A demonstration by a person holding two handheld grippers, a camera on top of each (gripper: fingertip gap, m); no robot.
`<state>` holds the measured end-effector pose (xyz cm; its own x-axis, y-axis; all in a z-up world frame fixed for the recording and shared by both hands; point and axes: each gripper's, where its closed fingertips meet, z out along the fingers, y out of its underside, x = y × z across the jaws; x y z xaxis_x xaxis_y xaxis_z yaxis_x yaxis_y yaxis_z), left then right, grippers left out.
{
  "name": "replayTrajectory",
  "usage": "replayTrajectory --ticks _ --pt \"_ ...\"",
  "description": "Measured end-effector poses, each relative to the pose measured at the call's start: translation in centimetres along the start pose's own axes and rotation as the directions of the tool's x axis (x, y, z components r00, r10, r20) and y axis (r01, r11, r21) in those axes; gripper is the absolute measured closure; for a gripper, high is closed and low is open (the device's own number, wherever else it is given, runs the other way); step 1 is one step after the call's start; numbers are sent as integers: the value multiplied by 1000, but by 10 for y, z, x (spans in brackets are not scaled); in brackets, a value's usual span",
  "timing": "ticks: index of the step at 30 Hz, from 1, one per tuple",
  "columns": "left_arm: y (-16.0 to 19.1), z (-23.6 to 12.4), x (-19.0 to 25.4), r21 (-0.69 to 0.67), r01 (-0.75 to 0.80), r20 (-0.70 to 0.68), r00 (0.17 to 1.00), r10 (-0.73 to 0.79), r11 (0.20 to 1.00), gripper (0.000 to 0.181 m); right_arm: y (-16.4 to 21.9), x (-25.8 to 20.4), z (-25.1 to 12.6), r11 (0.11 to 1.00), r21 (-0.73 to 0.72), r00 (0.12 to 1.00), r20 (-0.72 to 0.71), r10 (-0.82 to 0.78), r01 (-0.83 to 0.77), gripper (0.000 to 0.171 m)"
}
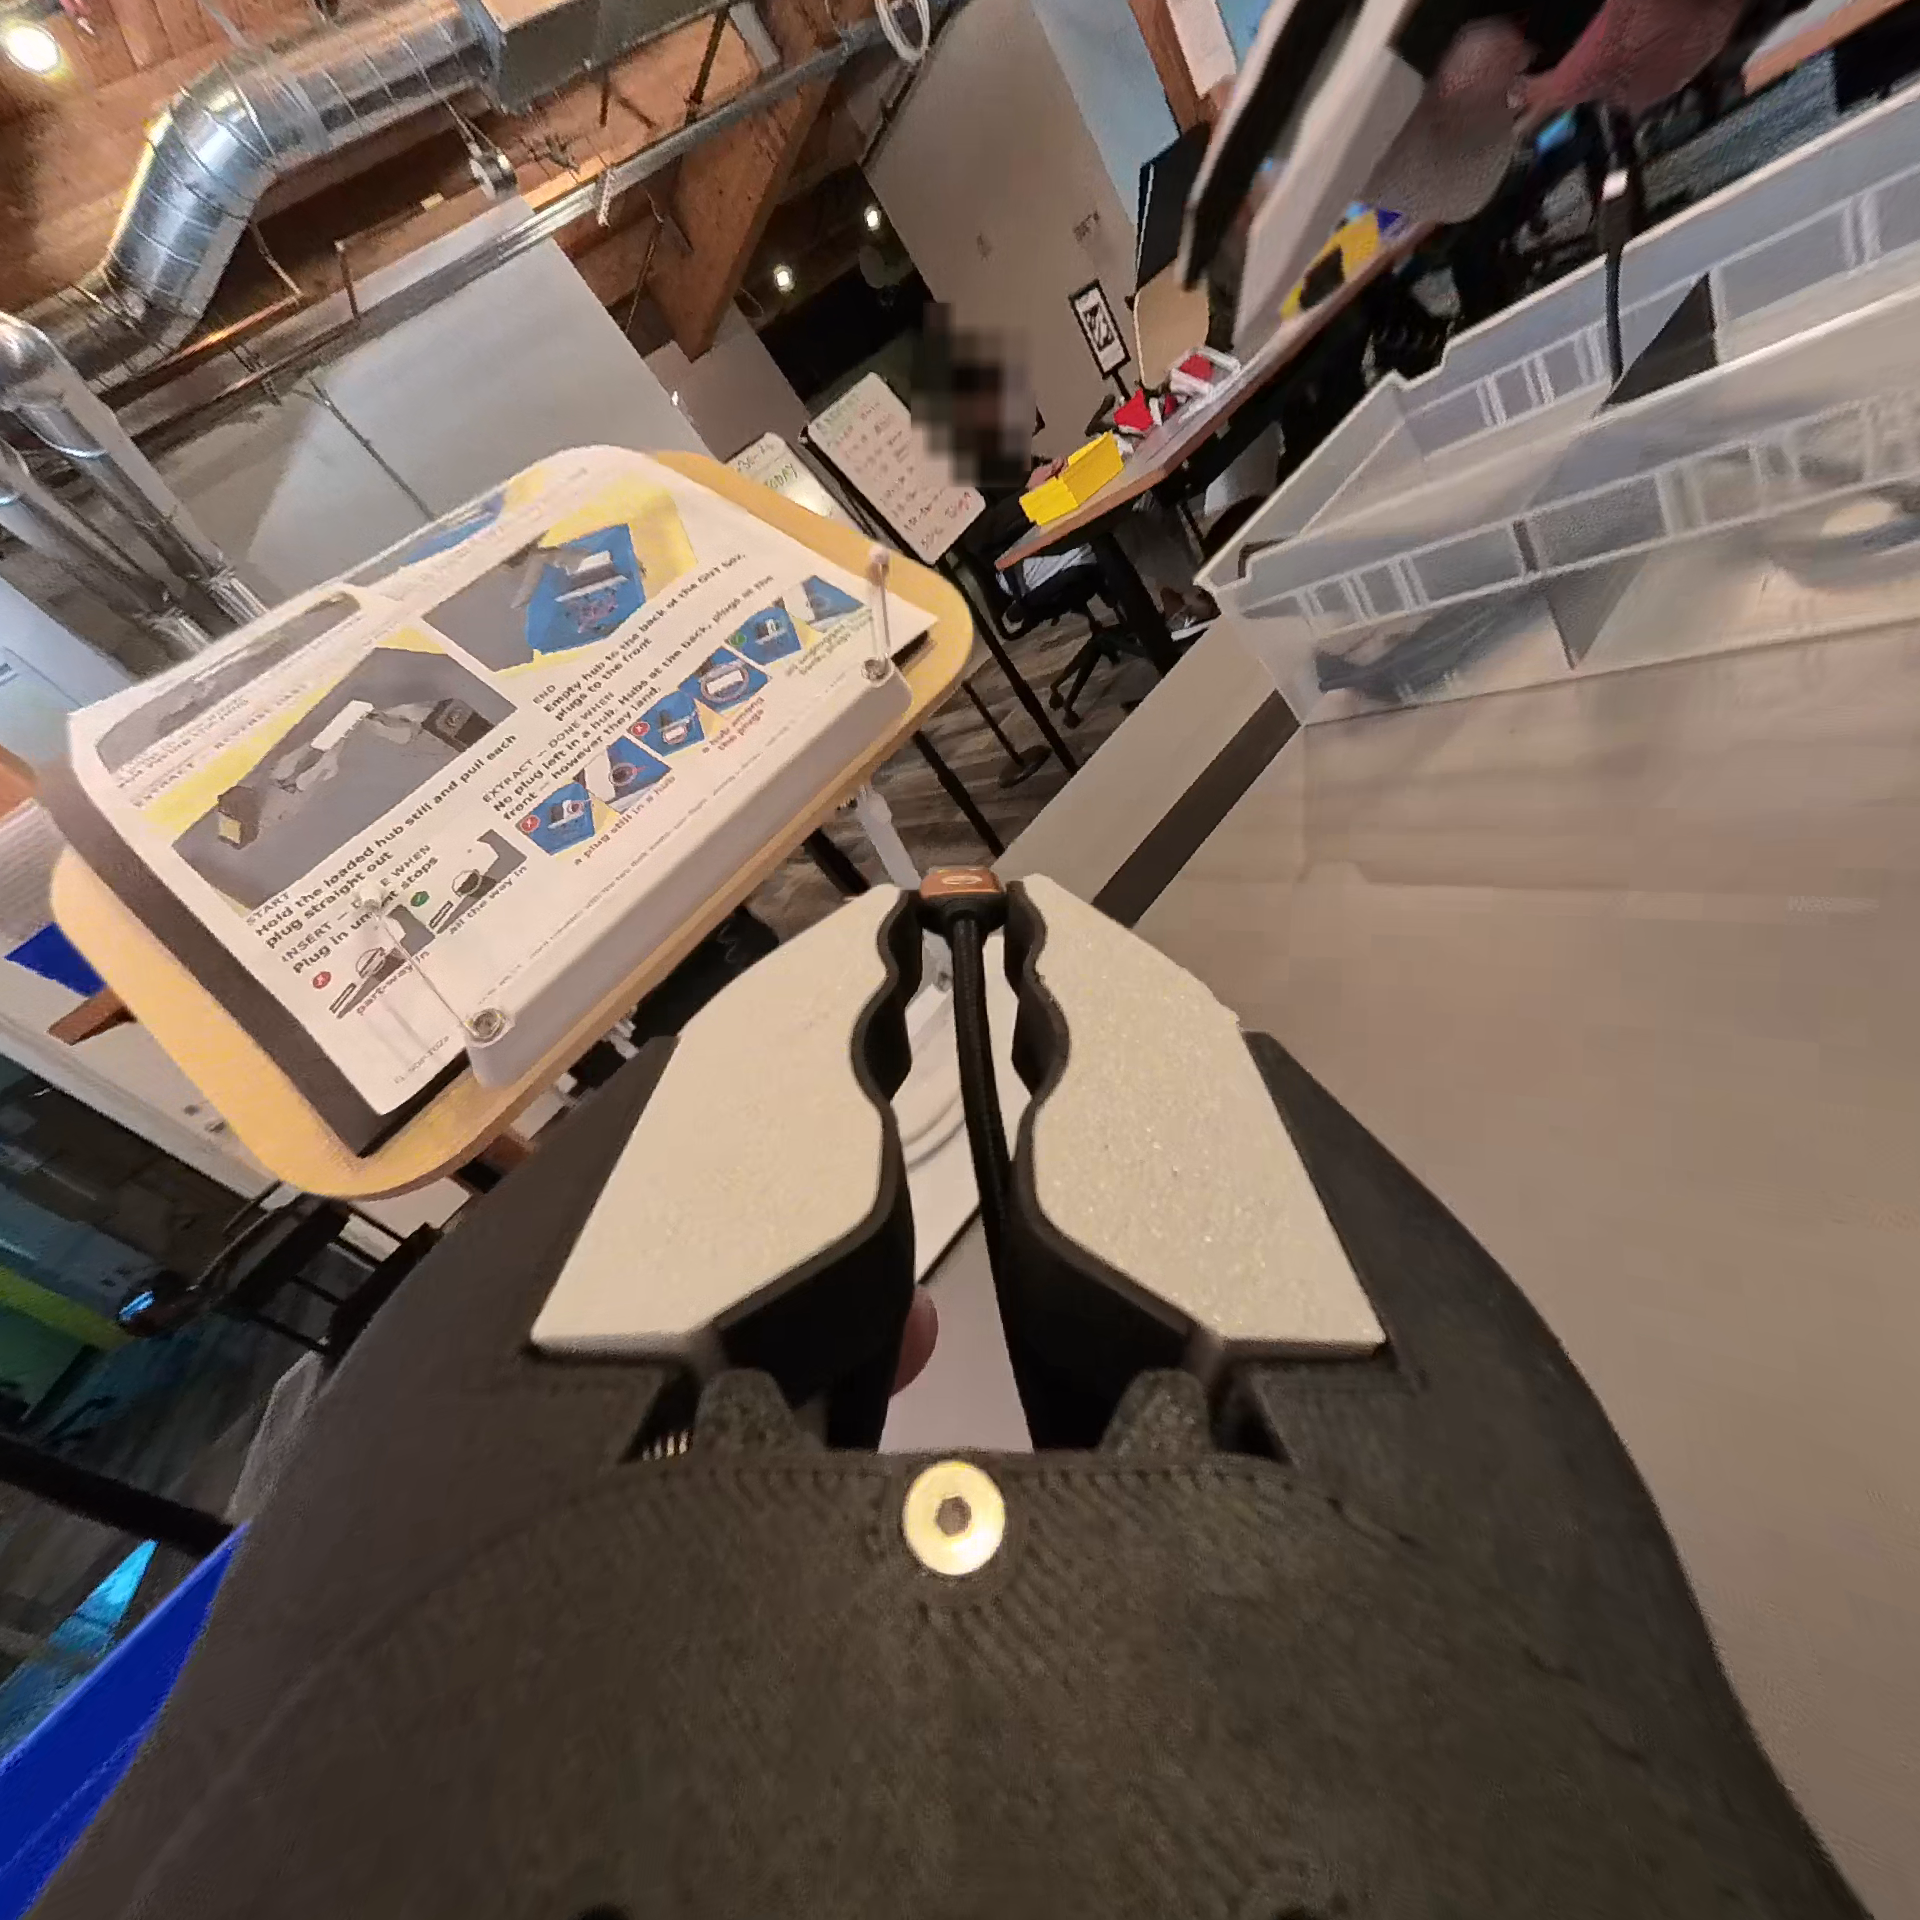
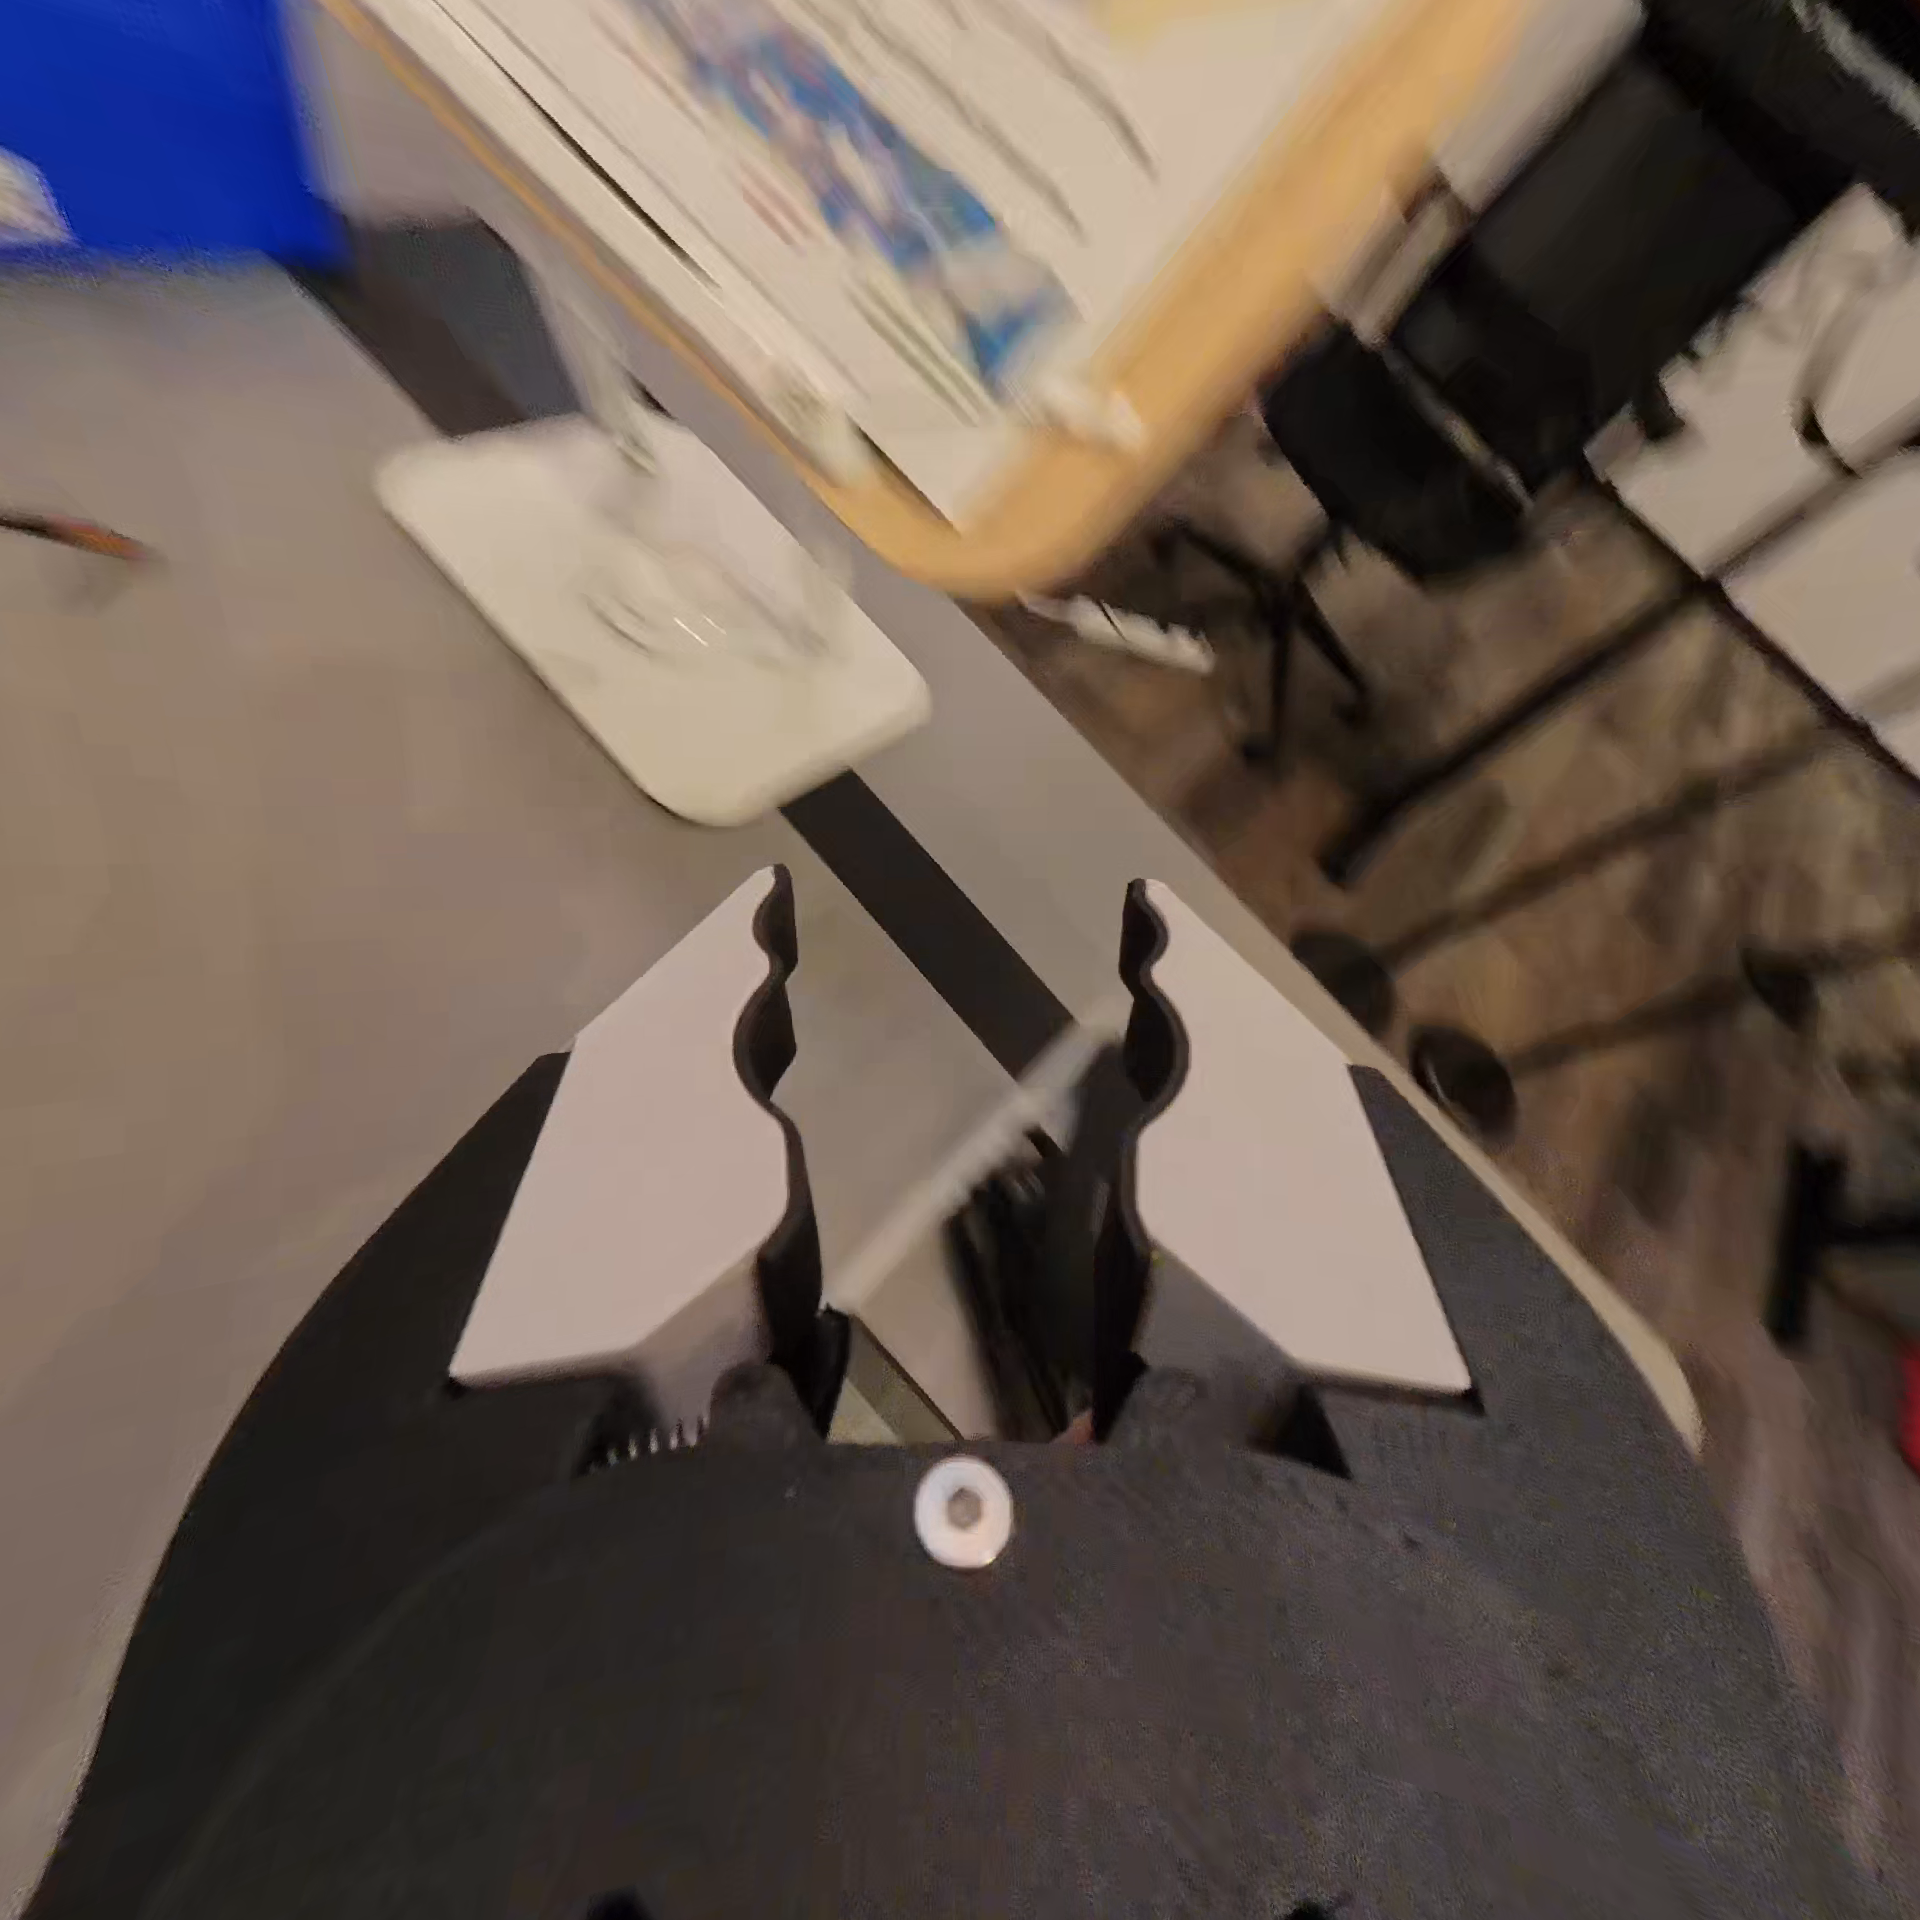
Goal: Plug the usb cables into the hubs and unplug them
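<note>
The grey table [image 1: 1507,1039] fills the right half of the left wrist view & most of the left in the right wrist view, its edge running diagonally w/ patterned floor beyond. On it, upper right in the left view, sit clear plastic bins [image 1: 1558,499] — stacked, ribbed walls, dark contents too blurred to name. Left of centre stands a tilted wooden board [image 1: 935,623] carrying a printed instruction sheet [image 1: 468,748] w/ photos & blue-yellow diagrams; the same board shows blurred at the top of the right view, above its white stand base [image 2: 665,644] resting on the table near the edge. A blue bin [image 2: 156,125] sits in the far left corner. Left gripper [image 1: 961,904] — fingers drawn nearly together, pinching a usb cable [image 1: 982,1039]: black braided cord runs back between the fingers, orange-banded plug end at the tips, raised off the table. Right gripper [image 2: 961,894] — fingers spread apart, nothing between them, over the table edge. Hubs can't be made out in either view.
</note>
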<state>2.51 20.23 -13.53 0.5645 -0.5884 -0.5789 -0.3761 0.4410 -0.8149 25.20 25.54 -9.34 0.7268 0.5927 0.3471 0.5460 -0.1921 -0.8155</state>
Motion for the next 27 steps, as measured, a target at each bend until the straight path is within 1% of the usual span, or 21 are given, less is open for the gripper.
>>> replayTrajectory --ticks 2,4,6,8,9,10,12,14,16,18,21,22,24,27 --pt "-9 -3 0 51 40 -31 999 -39 998 165 -46 -52 -3 987 142 986 143 -91 71 109" --pt "-16 -7 -1 87 54 -43 998 -50 995 165 -78 -102 -6 956 253 947 240 -213 151 110" --pt "-26 -11 -1 135 60 -71 996 -50 989 166 -97 -142 -8 915 333 902 282 -327 228 113" --pt "-33 -14 -2 156 89 -96 993 -74 984 166 -109 -170 -8 877 381 865 283 -414 294 120" --pt "-38 -16 -1 174 115 -124 988 -94 978 166 -112 -180 -6 853 394 849 261 -460 342 124" --pt "-42 -18 0 187 138 -148 983 -111 973 166 -113 -187 -4 826 398 831 224 -509 399 131" --pt "-47 -20 -1 188 184 -190 970 -148 965 166 -108 -197 5 761 351 772 143 -619 545 137" --pt "-51 -21 -4 183 258 -229 950 -214 949 166 -104 -201 14 659 283 679 35 -733 697 141" --pt "-54 -23 -7 168 343 -267 918 -292 924 165 -106 -199 22 558 198 580 -81 -810 806 142" --pt "-57 -23 -6 141 418 -313 879 -360 897 166 -112 -207 26 462 196 494 -173 -852 865 146" --pt "-60 -24 -6 121 504 -358 826 -436 855 166 -122 -211 29 366 179 405 -303 -863 913 151" --pt "-61 -24 -7 113 532 -367 807 -463 839 166 -124 -212 29 347 172 386 -330 -862 922 156" --pt "-62 -25 -12 110 581 -378 775 -507 806 166 -126 -213 31 338 170 378 -360 -853 926 167" --pt "-60 -24 -13 97 611 -387 750 -536 785 166 -126 -212 33 357 173 397 -361 -844 918 169"
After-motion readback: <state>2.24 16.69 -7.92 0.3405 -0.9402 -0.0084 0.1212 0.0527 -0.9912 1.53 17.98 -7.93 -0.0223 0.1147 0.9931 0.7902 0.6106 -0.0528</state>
